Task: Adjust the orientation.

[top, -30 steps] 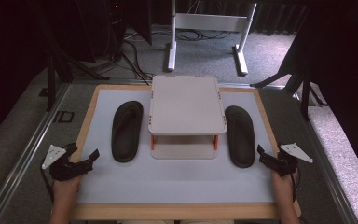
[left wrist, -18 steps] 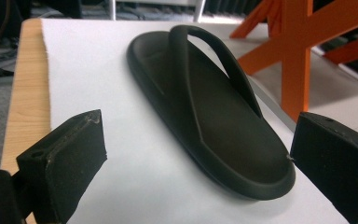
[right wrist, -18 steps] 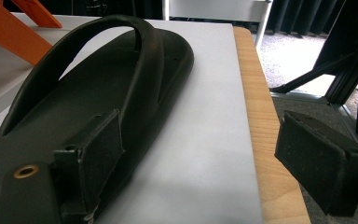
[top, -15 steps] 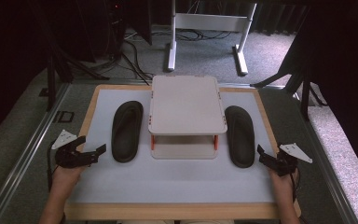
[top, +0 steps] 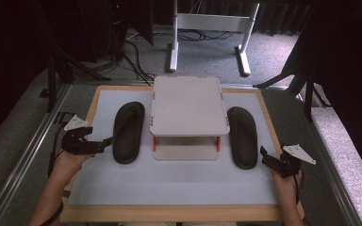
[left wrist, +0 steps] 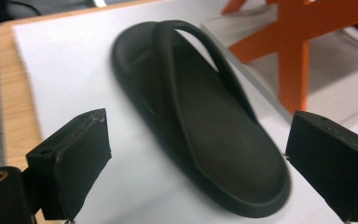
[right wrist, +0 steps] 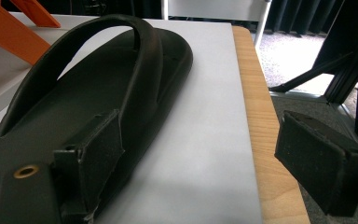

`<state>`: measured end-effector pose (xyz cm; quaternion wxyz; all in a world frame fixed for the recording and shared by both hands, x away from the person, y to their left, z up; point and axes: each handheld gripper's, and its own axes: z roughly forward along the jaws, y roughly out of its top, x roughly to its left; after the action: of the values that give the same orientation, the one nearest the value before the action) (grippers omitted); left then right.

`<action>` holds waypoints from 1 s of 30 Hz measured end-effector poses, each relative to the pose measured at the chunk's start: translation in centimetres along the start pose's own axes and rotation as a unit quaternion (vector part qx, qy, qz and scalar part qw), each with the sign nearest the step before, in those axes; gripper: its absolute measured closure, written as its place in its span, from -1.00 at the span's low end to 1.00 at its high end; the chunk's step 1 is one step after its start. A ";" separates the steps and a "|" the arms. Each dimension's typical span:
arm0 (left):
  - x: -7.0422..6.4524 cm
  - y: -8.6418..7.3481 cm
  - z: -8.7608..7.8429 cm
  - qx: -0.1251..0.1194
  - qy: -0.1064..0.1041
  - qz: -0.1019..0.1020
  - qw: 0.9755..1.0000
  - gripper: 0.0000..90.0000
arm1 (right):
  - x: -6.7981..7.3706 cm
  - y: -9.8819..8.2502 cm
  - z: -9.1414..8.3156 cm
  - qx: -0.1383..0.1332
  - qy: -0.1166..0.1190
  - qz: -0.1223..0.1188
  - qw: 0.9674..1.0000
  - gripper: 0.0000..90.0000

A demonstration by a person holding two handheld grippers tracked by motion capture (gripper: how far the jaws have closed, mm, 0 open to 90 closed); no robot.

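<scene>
nothing was picked up yet: the left gripper (top: 104, 141) had its fingers wide (just narrowing a little, nothing between them), aimed at the left slipper (top: 128, 132), lying at nine o'clock of the small rack (top: 188, 106). the right gripper (top: 266, 157), fingers wide, waited beside the right slipper (top: 242, 136) at three o'clock on the worktop (top: 169, 181).

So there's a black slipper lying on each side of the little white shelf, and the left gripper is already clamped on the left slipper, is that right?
Not quite. The left gripper is not clamped on the left slipper: the left gripper view shows its jaws open and apart from it. The rest holds: a black slipper lies on each side of the white shelf, the right slipper opposite.
</scene>
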<state>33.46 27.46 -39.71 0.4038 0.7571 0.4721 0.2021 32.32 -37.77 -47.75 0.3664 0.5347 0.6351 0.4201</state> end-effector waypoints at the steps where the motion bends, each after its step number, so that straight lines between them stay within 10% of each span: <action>1: 0.0 0.3 0.1 0.005 -0.008 0.003 1.000 -0.85 | 0.0 0.0 0.0 0.000 0.001 0.000 1.000 -0.68; 13: 0.0 2.6 1.3 0.057 -0.015 0.017 0.998 -0.79 | 0.0 0.0 0.0 0.003 0.001 0.000 1.000 -0.68; 30: 0.7 5.1 3.9 0.141 -0.015 0.029 0.989 -0.70 | -0.1 0.0 0.1 0.004 0.002 0.003 1.000 -0.68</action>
<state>39.26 25.23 -38.03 0.2939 0.8228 0.4678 0.1335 32.39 -37.83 -47.74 0.3619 0.5373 0.6359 0.4195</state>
